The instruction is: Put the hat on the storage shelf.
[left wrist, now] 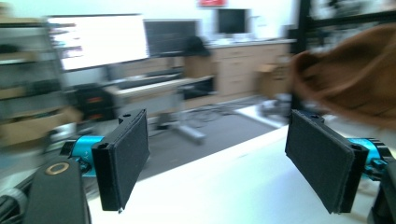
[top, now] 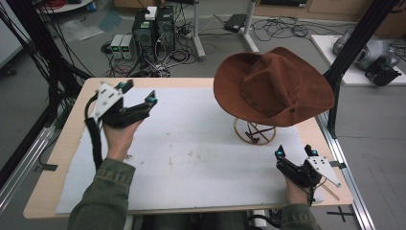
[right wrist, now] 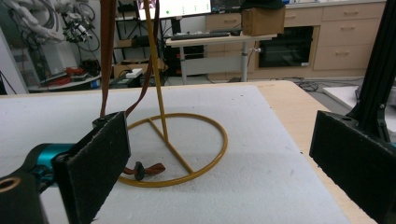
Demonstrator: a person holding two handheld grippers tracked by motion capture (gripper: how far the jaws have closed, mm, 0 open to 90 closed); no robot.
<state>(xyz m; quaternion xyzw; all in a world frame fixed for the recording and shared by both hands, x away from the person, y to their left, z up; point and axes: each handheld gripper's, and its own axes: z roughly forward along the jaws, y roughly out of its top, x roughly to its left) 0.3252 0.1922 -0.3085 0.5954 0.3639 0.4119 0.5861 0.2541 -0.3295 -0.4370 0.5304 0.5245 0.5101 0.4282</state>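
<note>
A brown wide-brimmed hat [top: 273,86] rests on a yellow wire stand [top: 254,132] at the back right of the table. Its brown strap [right wrist: 107,56] hangs down beside the stand's rod, and the strap's end lies inside the ring base [right wrist: 219,140]. My left gripper [top: 140,92] is lifted over the table's far left, well away from the hat, jaws open and empty. From the left gripper view, open jaws [left wrist: 217,158] frame the table edge, with the blurred hat [left wrist: 355,79] at upper right. My right gripper [top: 294,150] sits near the front right, open [right wrist: 219,158], pointing at the stand's base.
A white mat [top: 191,158] covers most of the wooden table [top: 67,143]. A black frame post [top: 349,48] rises just right of the hat. Computers and tangled cables [top: 153,28] stand on the floor beyond the far edge. A metal rail [top: 352,187] runs along the right side.
</note>
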